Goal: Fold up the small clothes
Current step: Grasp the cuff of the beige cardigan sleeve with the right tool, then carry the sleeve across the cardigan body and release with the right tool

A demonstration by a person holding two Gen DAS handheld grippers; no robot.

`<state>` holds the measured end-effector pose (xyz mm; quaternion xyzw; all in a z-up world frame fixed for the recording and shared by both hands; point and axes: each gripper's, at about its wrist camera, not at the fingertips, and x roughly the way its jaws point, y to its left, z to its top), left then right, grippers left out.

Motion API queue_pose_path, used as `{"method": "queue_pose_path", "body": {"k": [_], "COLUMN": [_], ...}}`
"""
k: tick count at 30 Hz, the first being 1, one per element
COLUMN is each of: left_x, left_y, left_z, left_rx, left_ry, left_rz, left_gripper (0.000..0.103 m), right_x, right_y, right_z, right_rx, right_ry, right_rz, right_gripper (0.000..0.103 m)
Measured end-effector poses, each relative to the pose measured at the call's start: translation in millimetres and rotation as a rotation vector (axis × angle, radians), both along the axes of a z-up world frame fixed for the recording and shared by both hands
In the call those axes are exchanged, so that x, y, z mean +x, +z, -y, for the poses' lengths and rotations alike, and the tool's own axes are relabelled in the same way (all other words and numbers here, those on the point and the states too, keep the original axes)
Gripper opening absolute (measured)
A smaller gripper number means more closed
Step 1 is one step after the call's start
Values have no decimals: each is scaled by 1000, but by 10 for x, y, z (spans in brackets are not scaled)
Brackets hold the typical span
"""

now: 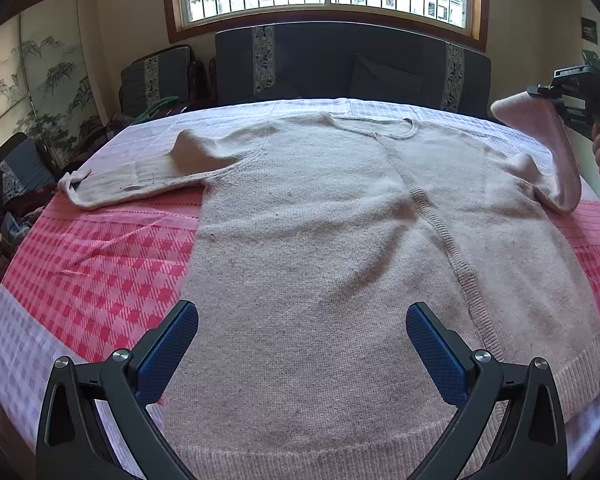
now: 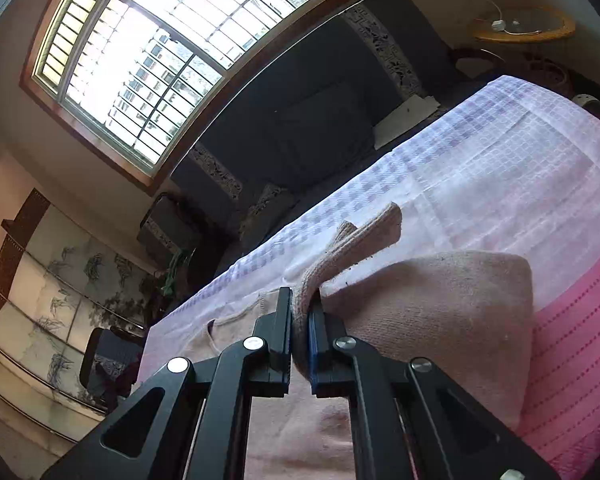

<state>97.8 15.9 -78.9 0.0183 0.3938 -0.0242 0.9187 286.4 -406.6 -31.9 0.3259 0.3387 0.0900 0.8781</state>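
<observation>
Right wrist, sweater sleeve [image 2: 400,304] pinched between fingers [image 2: 282,332]

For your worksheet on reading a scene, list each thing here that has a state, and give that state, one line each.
Sweater: spread flat, front up, unfolded.
Left sleeve: lying flat on the checked cloth.
Right sleeve: lifted off the cloth, cuff pinched.
Left claw: open, above the sweater's hem, holding nothing.
Right claw: shut on the right sleeve's cuff.
</observation>
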Motion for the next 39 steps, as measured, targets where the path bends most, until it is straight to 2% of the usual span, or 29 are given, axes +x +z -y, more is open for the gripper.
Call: {"method": "queue_pose_path", "body": {"k": [3,6,8,13,16,18,21,25,28,30,33,35,37,38,39], "left_x": [2,12,25,56,85,137,263,492,728,915,1208,1362,1492,1532,1547], "left_y": [-8,-42,-68,-106,-103,-84,-31,39,33,3,-93,-169,-267,-320,-333], "left_z": [-154,-309,-399,-572,-650,-678,-682,-650,-679,-711,-708,-674,-657,-684,-720], "left_rx": [-9,-35,-51,-81,-95,-95,-110,-153,-230,-285,-367,-373,-392,-452,-505], "left_ry": [16,38,50,76,76,74,52,4,-25,-30,-57,-54,-34,-23,-3], "left_rz": [6,4,3,7,12,9,-1,-28,-69,-107,-190,-238,-288,-306,-290], "left_gripper": [103,103,103,103,103,103,103,103,103,103,102,91,88,87,87], "right_x": [198,341,375,355,208,116,-4,-166,-409,-564,-739,-831,-904,-922,-930], "right_y": [-129,-398,-550,-845,-968,-1038,-992,-916,-801,-776,-793,-854,-910,-937,-963], "right_z": [-836,-1531,-1945,-2672,-2867,-2896,-2745,-2255,-1887,-1702,-1468,-1342,-1228,-1196,-1166], "right_rx": [10,72,76,55,89,167,66,154,154,139,104,104,99,105,114], "right_ry": [100,187,235,383,498,586,526,473,445,431,401,400,390,387,384], "right_rz": [11,-32,-38,-47,-66,-81,-73,-50,-5,14,20,17,16,18,17], "right_gripper": [6,6,6,9,13,16,21,24,27,36,44,47,47,48,48]}}
